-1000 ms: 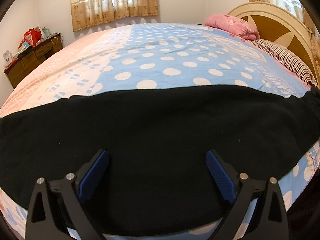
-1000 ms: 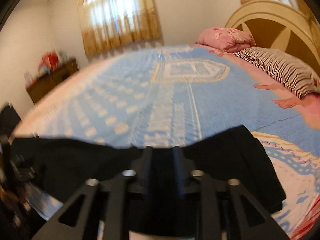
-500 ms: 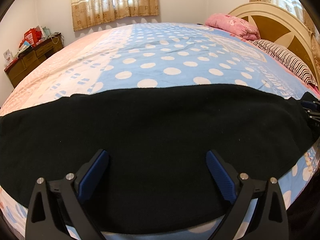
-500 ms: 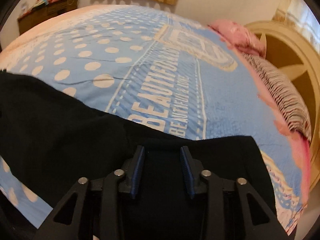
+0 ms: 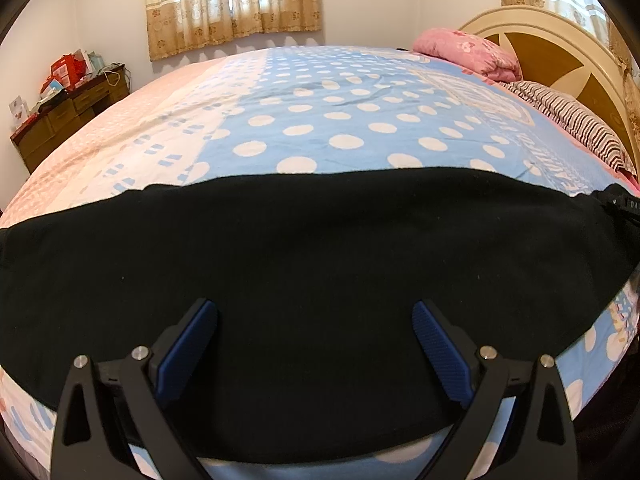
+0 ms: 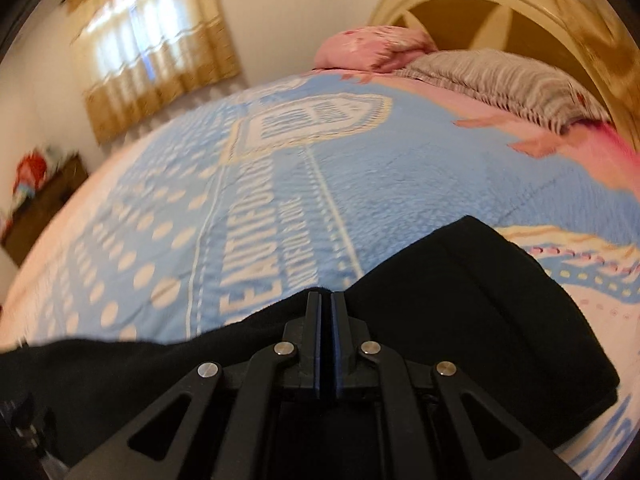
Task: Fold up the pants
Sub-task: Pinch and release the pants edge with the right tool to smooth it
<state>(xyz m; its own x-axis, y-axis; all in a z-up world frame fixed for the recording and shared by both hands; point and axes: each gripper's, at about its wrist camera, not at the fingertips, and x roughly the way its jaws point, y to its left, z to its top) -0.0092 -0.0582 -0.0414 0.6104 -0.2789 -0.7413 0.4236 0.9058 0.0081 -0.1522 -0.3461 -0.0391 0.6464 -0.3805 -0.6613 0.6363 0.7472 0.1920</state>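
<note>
Black pants (image 5: 320,260) lie flat across the near edge of the bed, stretching from left to right. My left gripper (image 5: 314,312) is open and empty, its blue-padded fingers spread above the middle of the pants. In the right wrist view my right gripper (image 6: 325,300) is shut, pinching the far edge of the black pants (image 6: 460,300) at their right end. The view is blurred by motion. The right gripper's body shows at the far right of the left wrist view (image 5: 624,204).
The bed has a blue polka-dot and pink cover (image 5: 340,120). A pink pillow (image 5: 468,52), a striped pillow (image 5: 576,120) and a cream headboard (image 5: 560,44) stand at the right. A wooden dresser (image 5: 68,112) with clutter is at the far left. Curtains (image 5: 232,0) hang behind.
My right gripper opened half a second ago and has now closed on the pants' edge, and its view has swung. My left gripper has stayed open and still.
</note>
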